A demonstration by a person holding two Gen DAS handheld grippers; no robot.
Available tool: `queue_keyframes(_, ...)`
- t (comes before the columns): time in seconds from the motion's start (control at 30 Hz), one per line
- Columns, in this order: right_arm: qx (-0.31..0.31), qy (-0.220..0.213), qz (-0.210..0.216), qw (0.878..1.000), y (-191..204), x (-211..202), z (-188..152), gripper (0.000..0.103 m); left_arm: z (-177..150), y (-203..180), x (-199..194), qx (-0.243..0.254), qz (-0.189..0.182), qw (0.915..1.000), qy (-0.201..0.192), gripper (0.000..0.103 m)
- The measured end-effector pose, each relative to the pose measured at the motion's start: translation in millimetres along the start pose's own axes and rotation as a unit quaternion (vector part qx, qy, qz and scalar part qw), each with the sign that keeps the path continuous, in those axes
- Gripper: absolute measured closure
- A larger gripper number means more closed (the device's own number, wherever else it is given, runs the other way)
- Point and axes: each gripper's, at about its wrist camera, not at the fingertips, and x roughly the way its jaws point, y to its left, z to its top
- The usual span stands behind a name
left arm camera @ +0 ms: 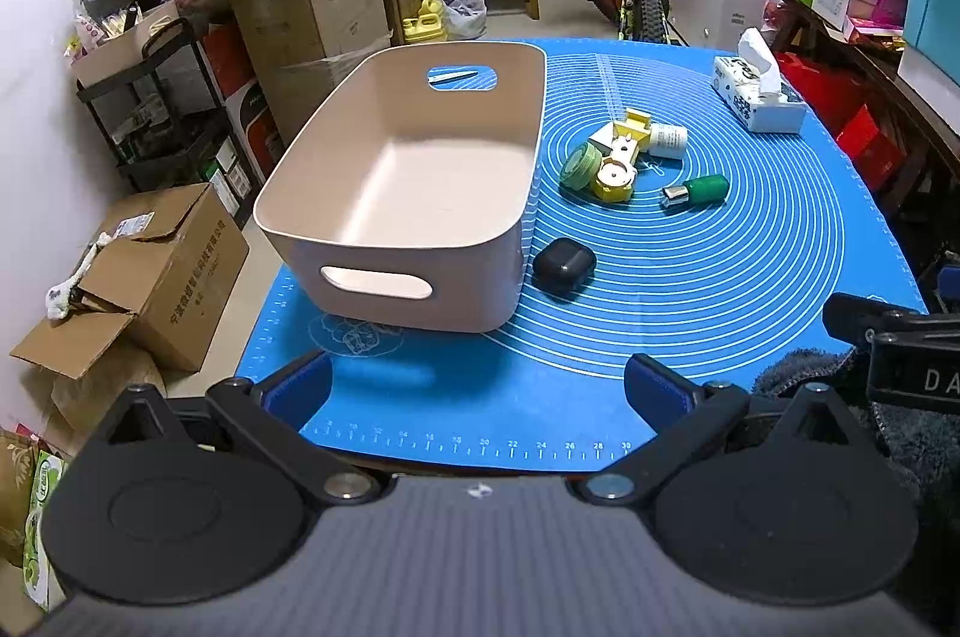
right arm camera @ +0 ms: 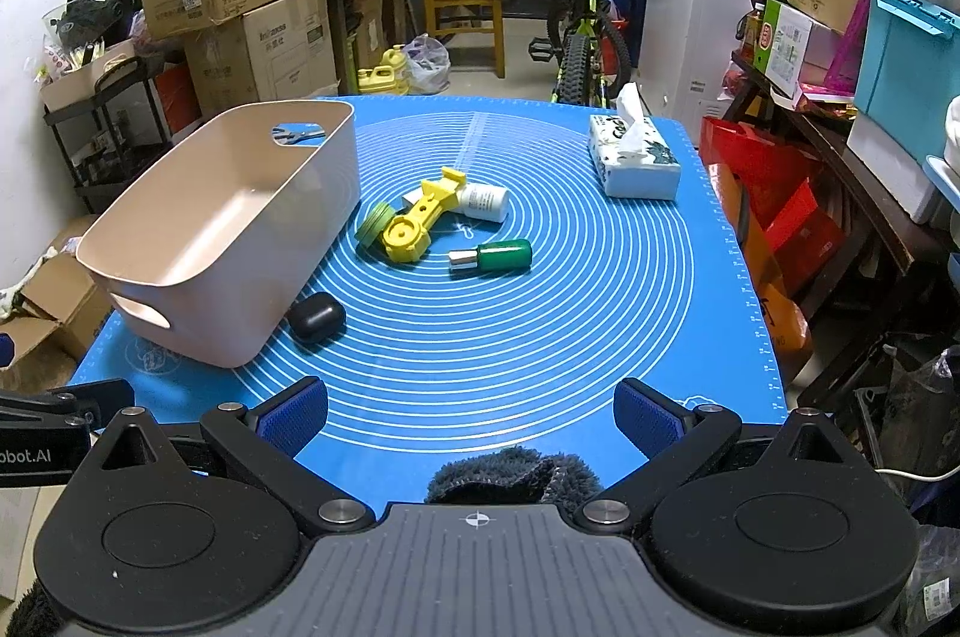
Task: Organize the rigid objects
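An empty beige bin (left arm camera: 336,241) (right arm camera: 150,271) stands on the left of the blue mat (left arm camera: 690,289) (right arm camera: 540,325). Beside its near right corner lies a black case (left arm camera: 564,263) (right arm camera: 316,316). Farther back lie a yellow plastic part (left arm camera: 618,163) (right arm camera: 417,223), a green round lid (left arm camera: 581,164) (right arm camera: 372,224), a white bottle (left arm camera: 667,140) (right arm camera: 483,202) and a green-capped piece with a metal end (left arm camera: 699,193) (right arm camera: 495,257). My left gripper (left arm camera: 477,388) and right gripper (right arm camera: 471,412) are both open and empty, over the mat's near edge.
A tissue box (left arm camera: 757,93) (right arm camera: 636,156) sits at the mat's far right. Scissors (right arm camera: 298,133) show through the bin's far handle hole. Cardboard boxes (left arm camera: 150,277), a chair (right arm camera: 468,6), a bicycle (right arm camera: 579,36) and shelves surround the table. A dark fuzzy cloth (right arm camera: 510,475) lies at the near edge.
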Motion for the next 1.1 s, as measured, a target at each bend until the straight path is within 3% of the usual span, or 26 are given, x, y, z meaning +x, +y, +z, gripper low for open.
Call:
queue_keyframes(0.6, -0.009, -0.004, 0.006, 1.000, 8.3, 9.0, 13.6, 0.002, 13.2, 22.9, 12.6, -0.010, 0.010, 0.9999, -0.007, 0.000)
queue_keyframes(1.1, -0.019, 0.006, 0.025, 0.999, 36.7, 91.0, 59.3, 0.002, 58.9, 100.0, 81.3, -0.023, 0.055, 0.9982, 0.001, 0.000)
